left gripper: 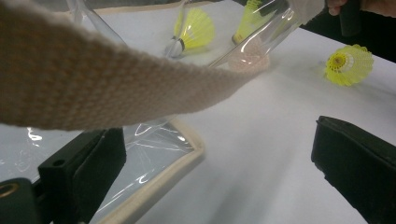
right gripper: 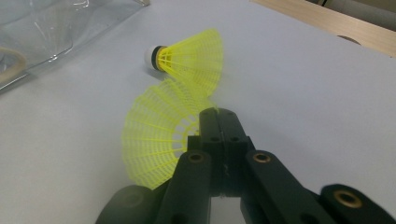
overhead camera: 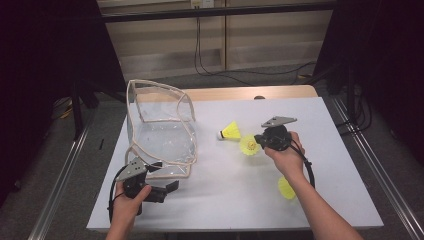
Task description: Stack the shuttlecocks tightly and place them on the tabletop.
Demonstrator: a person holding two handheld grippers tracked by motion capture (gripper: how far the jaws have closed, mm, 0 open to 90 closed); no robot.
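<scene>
Right gripper [right gripper: 219,116]: jaws pressed together on the skirt of the held shuttlecock [right gripper: 156,140].
Second shuttlecock [right gripper: 194,58]: just past the jaw tips.
Left gripper [left gripper: 219,163]: jaws wide apart, clear bag [left gripper: 154,158] edge by one jaw.

A white table [overhead camera: 320,125] stands in the middle, with a strip of bare wood [overhead camera: 235,93] along its far edge. Grey floor [overhead camera: 45,200] lies on both sides, with a metal rail [overhead camera: 62,172] running along the left and another rail [overhead camera: 372,170] on the right. Beyond, a pale panelled wall [overhead camera: 250,37] is lit, with black cables [overhead camera: 200,50] hanging down it. Dark curtains [overhead camera: 45,45] close off the left and right.
</scene>
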